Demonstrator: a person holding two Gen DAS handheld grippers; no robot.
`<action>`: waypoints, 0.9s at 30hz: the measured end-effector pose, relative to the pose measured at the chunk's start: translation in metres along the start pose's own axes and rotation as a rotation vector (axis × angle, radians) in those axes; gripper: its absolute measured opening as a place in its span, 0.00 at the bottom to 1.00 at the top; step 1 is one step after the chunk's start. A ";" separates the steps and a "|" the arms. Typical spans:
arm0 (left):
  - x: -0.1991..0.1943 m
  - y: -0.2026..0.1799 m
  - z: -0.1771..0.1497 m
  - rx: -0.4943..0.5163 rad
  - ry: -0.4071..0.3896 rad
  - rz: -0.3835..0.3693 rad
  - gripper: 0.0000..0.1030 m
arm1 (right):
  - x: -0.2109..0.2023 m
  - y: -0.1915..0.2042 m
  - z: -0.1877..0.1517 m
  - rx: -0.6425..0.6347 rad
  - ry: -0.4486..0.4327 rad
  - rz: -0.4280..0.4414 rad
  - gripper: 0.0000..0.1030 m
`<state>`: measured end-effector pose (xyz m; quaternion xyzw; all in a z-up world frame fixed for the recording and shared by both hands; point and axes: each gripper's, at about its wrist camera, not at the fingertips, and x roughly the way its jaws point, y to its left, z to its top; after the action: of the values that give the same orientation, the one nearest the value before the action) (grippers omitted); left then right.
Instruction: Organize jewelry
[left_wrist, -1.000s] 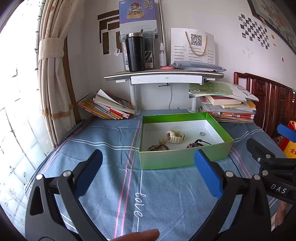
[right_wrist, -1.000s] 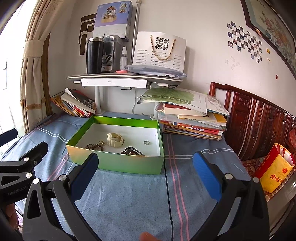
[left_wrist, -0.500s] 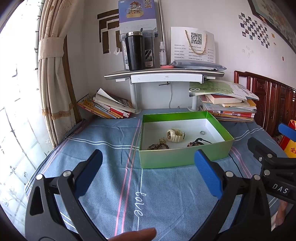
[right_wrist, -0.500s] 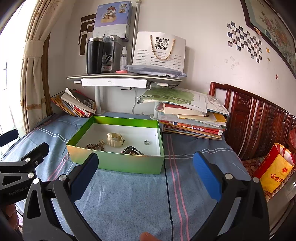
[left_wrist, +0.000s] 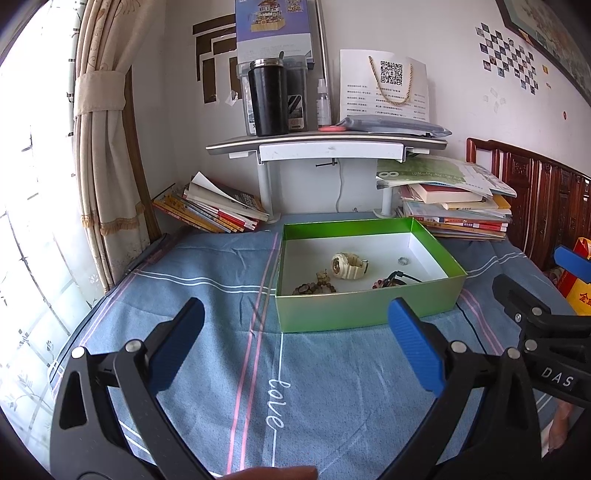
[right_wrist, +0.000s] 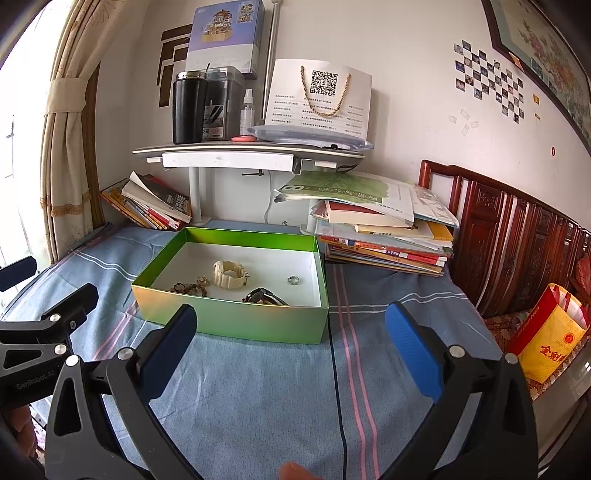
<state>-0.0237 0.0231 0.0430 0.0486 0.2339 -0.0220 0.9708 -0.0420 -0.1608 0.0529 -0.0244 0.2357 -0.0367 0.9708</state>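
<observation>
Right, from the left wrist view I have my left gripper (left_wrist: 295, 343) spread wide and holding nothing, its blue pads above the blue striped cloth (left_wrist: 207, 369). Ahead of it and a little to the right sits the green box (left_wrist: 365, 310) with a white floor. Inside lie a cream watch (left_wrist: 347, 265), a brown bead bracelet (left_wrist: 314, 285) at the near left, a small silver ring (left_wrist: 403, 261) and a dark bracelet (left_wrist: 393, 280) against the near wall.

From the right wrist view my right gripper (right_wrist: 290, 350) is equally wide and empty. The green box (right_wrist: 236, 319) lies ahead and slightly left, with the cream watch (right_wrist: 229, 274) in the middle, the ring (right_wrist: 293, 280) to its right, the beads (right_wrist: 190, 285) to its left.
</observation>
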 end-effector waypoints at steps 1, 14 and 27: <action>0.000 0.000 0.000 0.000 0.000 0.000 0.96 | 0.000 0.000 0.000 0.000 0.000 0.001 0.97; 0.002 0.000 -0.001 -0.002 0.011 0.003 0.96 | 0.002 0.002 -0.001 0.001 0.006 0.003 0.97; 0.003 -0.002 -0.003 0.003 0.016 0.004 0.96 | 0.006 0.003 -0.002 0.001 0.016 0.011 0.97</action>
<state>-0.0225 0.0209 0.0391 0.0505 0.2417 -0.0201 0.9688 -0.0375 -0.1588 0.0479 -0.0225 0.2436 -0.0317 0.9691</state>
